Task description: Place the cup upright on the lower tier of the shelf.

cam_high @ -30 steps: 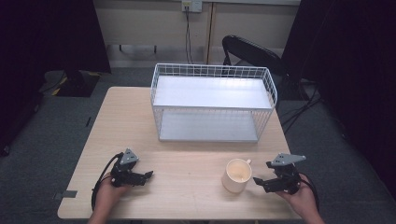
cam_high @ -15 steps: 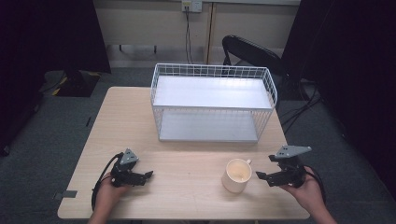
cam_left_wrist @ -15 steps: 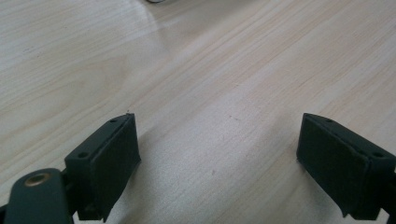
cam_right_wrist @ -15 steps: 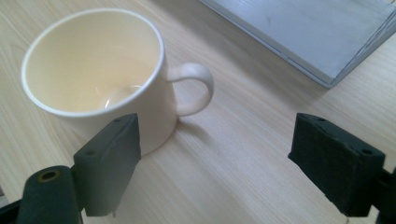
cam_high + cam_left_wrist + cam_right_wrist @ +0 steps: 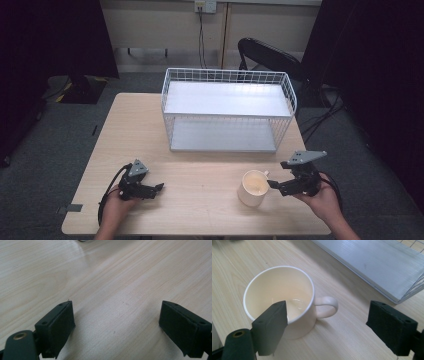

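Hovering low with jaws spread wide, the right gripper (image 5: 329, 327) frames a glossy cream mug (image 5: 283, 298), its looped handle between them; the left gripper (image 5: 116, 326) gapes over bare pale woodgrain.

Two black handheld units: left gripper (image 5: 150, 190), right gripper (image 5: 281, 186). Grey three-cornered plate (image 5: 303, 157) on top of each. Black cable (image 5: 106, 192) looping off the left, another off the right. Jaws: thick black rectangular pads (image 5: 272, 326) with small screw holes, brass-coloured rivet (image 5: 20, 335) at the base. Bare forearms, no sleeves.
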Demonstrator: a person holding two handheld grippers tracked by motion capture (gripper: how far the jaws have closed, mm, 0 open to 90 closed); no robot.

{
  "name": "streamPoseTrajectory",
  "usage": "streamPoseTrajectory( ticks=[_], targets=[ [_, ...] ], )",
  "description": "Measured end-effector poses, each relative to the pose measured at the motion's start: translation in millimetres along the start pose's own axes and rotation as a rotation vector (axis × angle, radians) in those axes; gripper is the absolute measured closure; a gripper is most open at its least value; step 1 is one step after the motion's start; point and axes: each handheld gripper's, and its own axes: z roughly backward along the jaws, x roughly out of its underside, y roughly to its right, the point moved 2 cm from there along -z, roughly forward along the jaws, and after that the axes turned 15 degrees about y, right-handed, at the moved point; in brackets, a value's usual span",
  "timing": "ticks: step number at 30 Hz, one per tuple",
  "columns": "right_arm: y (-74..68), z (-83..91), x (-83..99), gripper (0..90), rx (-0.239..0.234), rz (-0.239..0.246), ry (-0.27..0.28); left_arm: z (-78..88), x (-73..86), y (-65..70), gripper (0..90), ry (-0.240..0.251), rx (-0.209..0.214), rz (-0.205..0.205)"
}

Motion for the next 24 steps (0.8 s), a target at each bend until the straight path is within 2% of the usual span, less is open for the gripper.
streamPoseTrajectory(
  ticks=[13, 21, 24],
  targets=[
    [-10.5, -14.7, -4.8, 18.5, -0.033, 0.019, -0.006, 0.0, 0.0, 0.0, 12.6, 0.0, 0.0, 0.0],
    [-13.2, -32.4, -6.4, 28.4, -0.085, -0.006, -0.015, 0.0, 0.0, 0.0, 12.6, -0.001, 0.0, 0.0],
    [-14.4, -40.8, -4.8, 32.2, -0.086, 0.001, -0.021, 0.0, 0.0, 0.0, 12.6, 0.0, 0.0, 0.0]
  ],
)
